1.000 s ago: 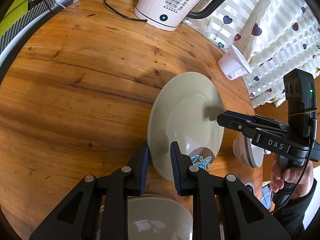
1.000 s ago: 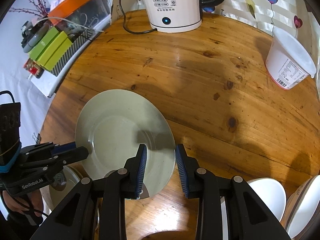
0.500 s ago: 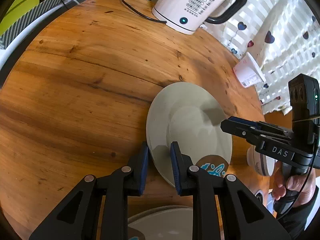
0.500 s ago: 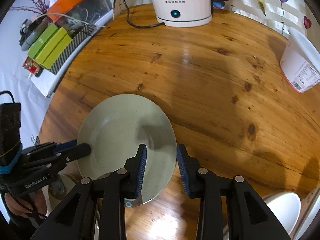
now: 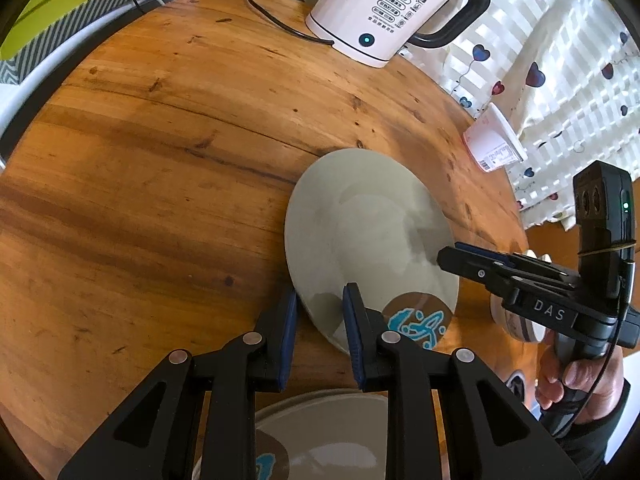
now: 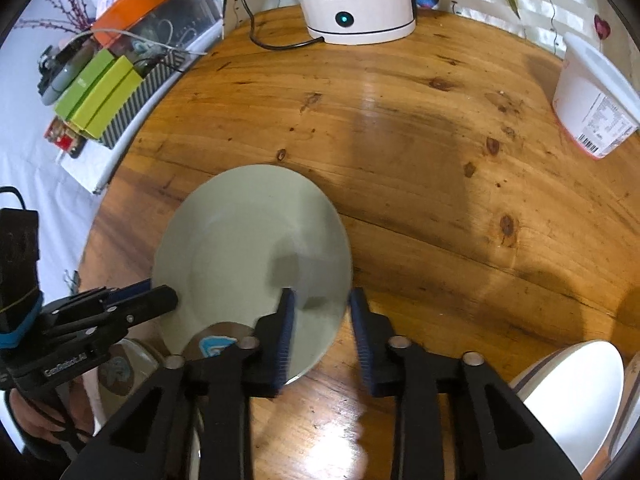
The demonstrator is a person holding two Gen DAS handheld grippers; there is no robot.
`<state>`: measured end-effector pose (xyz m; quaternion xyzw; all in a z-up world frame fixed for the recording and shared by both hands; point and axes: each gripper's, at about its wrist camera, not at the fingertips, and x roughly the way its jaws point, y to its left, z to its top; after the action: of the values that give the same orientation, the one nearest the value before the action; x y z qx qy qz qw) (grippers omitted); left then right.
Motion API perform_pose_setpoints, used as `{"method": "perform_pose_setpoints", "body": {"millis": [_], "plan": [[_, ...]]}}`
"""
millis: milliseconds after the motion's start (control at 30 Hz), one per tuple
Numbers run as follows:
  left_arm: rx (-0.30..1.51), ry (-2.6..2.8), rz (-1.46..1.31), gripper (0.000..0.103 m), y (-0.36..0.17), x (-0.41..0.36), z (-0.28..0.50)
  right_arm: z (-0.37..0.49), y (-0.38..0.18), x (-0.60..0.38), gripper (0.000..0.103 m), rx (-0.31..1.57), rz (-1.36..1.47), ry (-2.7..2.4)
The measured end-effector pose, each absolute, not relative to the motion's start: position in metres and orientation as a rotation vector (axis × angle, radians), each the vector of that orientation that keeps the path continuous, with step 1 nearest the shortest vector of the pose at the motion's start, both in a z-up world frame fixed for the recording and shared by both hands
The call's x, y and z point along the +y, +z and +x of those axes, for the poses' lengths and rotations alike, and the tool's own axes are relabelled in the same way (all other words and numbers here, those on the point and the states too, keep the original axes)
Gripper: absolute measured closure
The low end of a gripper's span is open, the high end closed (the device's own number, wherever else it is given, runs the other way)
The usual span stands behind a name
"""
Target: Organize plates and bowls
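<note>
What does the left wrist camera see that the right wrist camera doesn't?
Only the left wrist view shows a second plate under the left gripper, and the "55" on the kettle. Only the right wrist view shows a white bowl, green boxes and an orange-lidded tub. Both show the table, the grey plate, the white cup and both grippers, including the right gripper.

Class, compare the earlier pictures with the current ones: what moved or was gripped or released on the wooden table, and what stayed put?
The grey plate sits farther out on the table than a second ago, carried or pushed forward. Both hand-held grippers straddle its rim as before: the left hand-held gripper on the near edge, the right hand-held gripper on the opposite edge, jaws apart. The kettle, the white tub and the white bowl stayed put.
</note>
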<state>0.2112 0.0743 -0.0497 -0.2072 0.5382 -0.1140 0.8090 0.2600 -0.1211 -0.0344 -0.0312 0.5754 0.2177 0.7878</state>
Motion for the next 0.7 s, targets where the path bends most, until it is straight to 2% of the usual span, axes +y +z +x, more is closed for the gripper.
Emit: {"method": "perform_pose_setpoints", "body": {"millis": [100, 700], "plan": [[1.147, -0.241, -0.437, 0.079, -0.048, 0.073, 0.211, 0.261, -0.034, -0.125, 0.086, 1.234, -0.045, 0.461], [1.087, -0.221, -0.419, 0.075, -0.021, 0.081, 0.186, 0.233, -0.004, -0.118, 0.086, 1.175, -0.045, 0.496]]}}
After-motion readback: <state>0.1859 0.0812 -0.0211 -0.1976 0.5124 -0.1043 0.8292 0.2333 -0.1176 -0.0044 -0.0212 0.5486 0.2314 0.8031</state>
